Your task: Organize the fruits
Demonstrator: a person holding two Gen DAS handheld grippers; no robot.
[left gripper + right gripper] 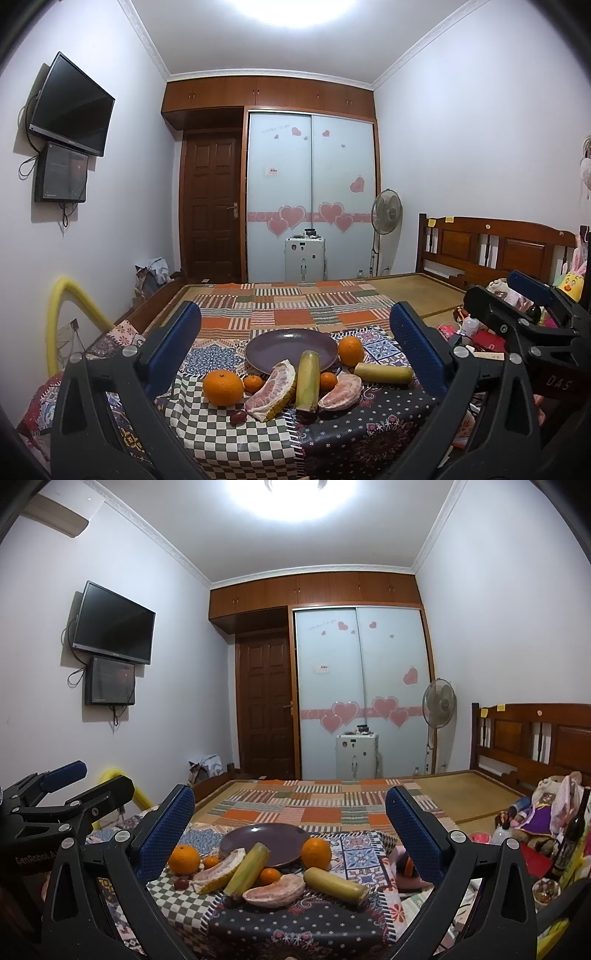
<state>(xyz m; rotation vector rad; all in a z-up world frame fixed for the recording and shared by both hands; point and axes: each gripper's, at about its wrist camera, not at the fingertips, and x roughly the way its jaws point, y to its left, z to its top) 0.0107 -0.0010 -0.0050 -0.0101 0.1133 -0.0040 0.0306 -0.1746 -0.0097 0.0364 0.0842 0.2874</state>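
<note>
An empty purple plate [291, 349] [266, 843] sits on a patterned cloth. In front of it lie a large orange [222, 387] [184, 858], a second orange [351, 350] [316, 853], two small tangerines [253, 383] [328, 381], two pomelo wedges [273, 391] [341, 391], two green-yellow cane pieces [308, 380] [384, 373] and a dark red grape [238, 416]. My left gripper [295, 343] is open and empty, back from the fruit. My right gripper [290, 823] is open and empty, beside it.
The cloth-covered table [258, 443] stands against a bed with a patchwork blanket [295, 306]. Bottles, toys and clutter [546, 823] crowd the right side. A yellow tube [70, 306] arches at the left. The right gripper's body [535, 325] shows at the right.
</note>
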